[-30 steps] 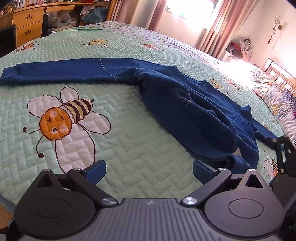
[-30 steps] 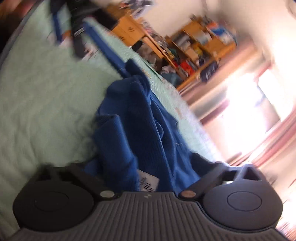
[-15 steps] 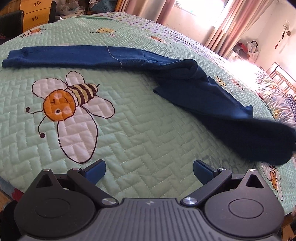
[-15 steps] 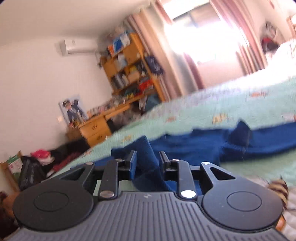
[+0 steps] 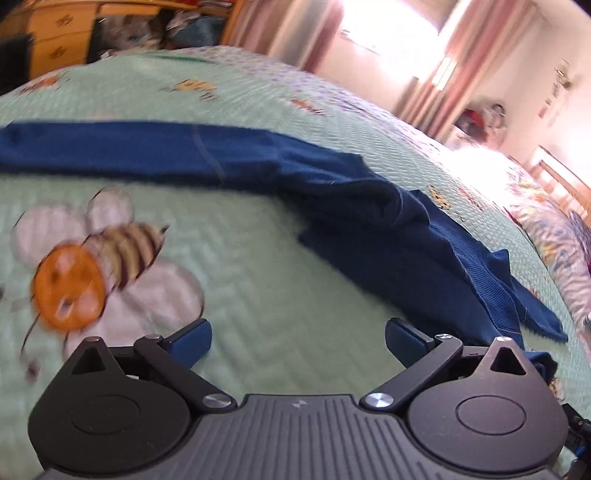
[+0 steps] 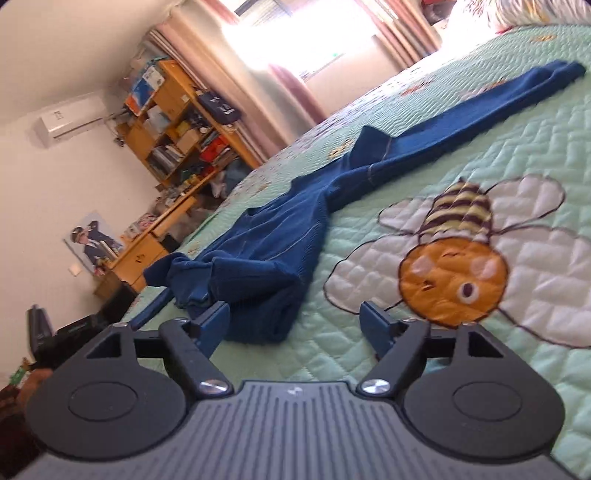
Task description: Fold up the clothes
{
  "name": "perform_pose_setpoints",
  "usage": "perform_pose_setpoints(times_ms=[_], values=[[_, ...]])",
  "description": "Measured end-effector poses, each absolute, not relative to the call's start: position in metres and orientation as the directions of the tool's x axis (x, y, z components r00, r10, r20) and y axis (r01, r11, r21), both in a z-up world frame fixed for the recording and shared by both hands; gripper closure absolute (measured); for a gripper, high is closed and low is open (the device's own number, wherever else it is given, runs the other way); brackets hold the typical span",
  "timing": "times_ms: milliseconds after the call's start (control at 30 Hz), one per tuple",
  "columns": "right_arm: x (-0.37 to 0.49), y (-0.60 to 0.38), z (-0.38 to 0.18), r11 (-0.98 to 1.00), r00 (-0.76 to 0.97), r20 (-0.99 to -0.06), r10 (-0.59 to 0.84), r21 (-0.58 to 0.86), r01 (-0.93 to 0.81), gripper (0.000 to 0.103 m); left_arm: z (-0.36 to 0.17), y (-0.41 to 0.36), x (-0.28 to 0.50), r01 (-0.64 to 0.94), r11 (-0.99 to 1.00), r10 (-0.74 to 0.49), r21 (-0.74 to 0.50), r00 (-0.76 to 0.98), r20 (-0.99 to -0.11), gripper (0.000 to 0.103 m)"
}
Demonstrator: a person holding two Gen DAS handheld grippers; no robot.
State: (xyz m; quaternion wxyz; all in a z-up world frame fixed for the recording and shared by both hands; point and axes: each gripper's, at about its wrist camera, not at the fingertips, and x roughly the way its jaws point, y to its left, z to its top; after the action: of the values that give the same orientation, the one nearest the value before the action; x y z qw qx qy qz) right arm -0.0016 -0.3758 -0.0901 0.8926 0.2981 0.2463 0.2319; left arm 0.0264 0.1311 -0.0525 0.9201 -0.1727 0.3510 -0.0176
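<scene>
Behind the left tool (image 5: 298, 341), the blue garment's (image 5: 388, 221) near end hides.

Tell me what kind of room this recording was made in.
Most likely a home bedroom: a bed under a green quilt with bee pictures, a cluttered wooden shelf unit over a desk, and pink curtains at a bright window.

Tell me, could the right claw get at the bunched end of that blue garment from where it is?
Probably yes. The right claw is opening with nothing between its pads, and the blue garment's bunched end lies right ahead on the quilt, nothing blocking.
</scene>
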Motion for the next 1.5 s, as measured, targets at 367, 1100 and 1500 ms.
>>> perform_pose_setpoints(times_ms=[367, 1100, 1500], values=[[-0.003, -0.375, -0.096, 0.68, 0.771, -0.248, 0.587, 0.668, -0.303, 0.019, -0.065, 0.127, 0.131, 0.123, 0.98, -0.194, -0.155, 0.749, -0.634, 0.017], [-0.005, -0.379, -0.096, 0.671, 0.775, -0.216, 0.594, 0.664, -0.33, 0.015, -0.062, 0.122, 0.133, 0.22, 0.938, -0.346, -0.268, 0.663, -0.664, 0.091], [-0.012, -0.383, -0.094, 0.659, 0.768, -0.209, 0.606, 0.672, -0.338, 0.014, 0.009, 0.147, -0.05, 0.258, 0.784, -0.532, -0.565, 0.748, -0.397, 0.091]])
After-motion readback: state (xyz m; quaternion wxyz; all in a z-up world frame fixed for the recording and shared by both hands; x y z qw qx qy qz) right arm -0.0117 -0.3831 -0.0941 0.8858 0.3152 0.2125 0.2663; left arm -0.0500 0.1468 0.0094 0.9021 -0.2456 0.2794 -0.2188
